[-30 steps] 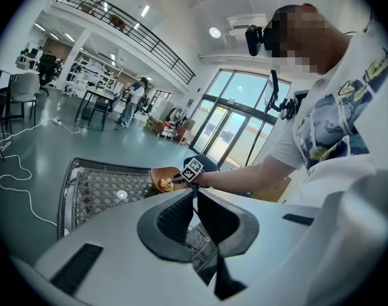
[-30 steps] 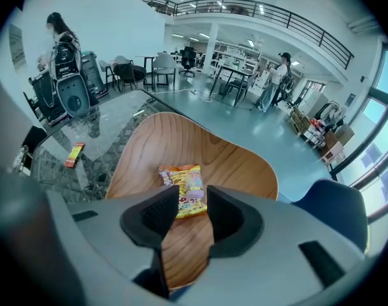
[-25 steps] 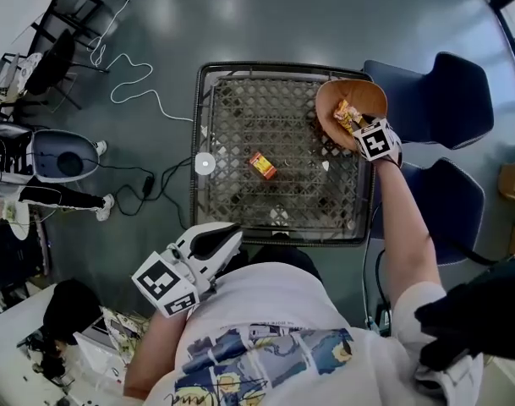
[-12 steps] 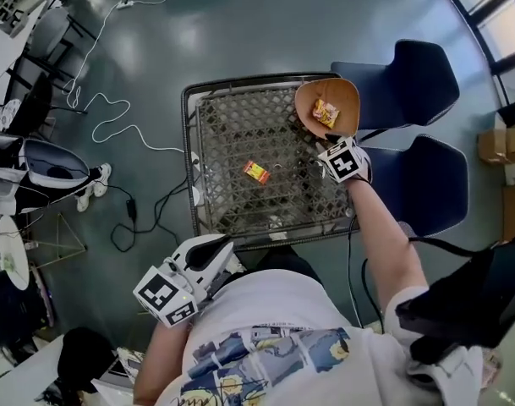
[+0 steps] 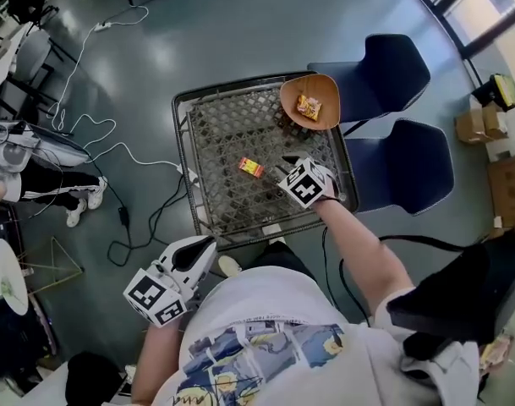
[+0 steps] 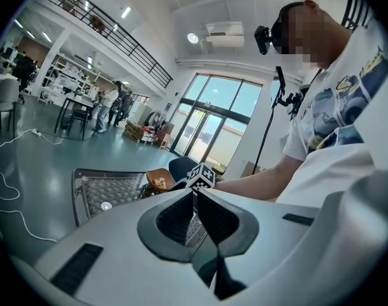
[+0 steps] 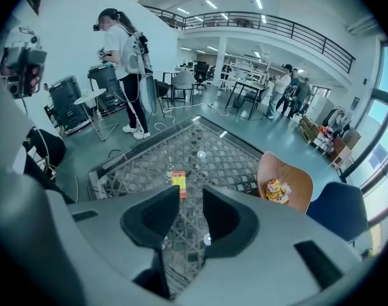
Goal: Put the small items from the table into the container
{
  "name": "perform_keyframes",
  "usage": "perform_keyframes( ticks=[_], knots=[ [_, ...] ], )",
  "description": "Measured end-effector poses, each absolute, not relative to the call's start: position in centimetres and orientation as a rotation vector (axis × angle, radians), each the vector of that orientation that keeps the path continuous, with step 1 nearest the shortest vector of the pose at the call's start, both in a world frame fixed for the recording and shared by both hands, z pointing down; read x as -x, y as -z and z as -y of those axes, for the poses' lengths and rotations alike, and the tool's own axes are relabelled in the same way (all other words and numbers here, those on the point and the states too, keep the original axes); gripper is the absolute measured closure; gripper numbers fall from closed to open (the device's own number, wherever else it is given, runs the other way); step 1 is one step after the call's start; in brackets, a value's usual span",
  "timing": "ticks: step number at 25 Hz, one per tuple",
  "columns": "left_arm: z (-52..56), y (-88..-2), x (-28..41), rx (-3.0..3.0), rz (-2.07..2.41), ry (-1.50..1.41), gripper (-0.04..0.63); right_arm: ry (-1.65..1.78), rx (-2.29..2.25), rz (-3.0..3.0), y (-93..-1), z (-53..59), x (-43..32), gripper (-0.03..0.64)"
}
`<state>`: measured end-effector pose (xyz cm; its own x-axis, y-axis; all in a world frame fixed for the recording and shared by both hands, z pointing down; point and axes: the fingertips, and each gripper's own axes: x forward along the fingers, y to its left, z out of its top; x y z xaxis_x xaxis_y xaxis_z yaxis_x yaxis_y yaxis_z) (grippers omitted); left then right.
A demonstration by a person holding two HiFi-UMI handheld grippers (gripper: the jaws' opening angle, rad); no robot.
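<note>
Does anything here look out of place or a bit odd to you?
Nothing is spilled or broken. The orange bowl sits right at the corner of the mesh table and seems to overhang its edge, with a snack packet inside. A red-and-yellow packet lies alone on the mesh.

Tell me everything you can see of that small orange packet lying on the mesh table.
The packet is small, flat and rectangular, orange-red with yellow patches, and looks like a glossy wrapper; its print is too small to read. It lies flat near the middle of the metal mesh table, touching only the mesh. The right gripper hangs near it with jaws open and empty, apart from it. It lies well apart from the brown bowl at the table's corner.
</note>
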<state>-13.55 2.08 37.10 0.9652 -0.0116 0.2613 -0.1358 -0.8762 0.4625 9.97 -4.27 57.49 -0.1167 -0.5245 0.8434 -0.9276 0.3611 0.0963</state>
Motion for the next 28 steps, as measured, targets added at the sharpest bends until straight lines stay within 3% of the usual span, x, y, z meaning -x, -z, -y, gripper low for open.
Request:
perform_keyframes(
  ticks=[18,28],
  knots=[
    [-4.7,-36.9,20.0,-2.6,0.152,-0.231,0.586,-0.524,-1.108,1.927,-56.1,-3.6,5.7,0.497],
    [-5.8,-37.6,22.0,-2.584,0.16,-0.223,0.586,-0.543,-1.104,1.93,-56.4,-6.2,7.8,0.497]
  ],
)
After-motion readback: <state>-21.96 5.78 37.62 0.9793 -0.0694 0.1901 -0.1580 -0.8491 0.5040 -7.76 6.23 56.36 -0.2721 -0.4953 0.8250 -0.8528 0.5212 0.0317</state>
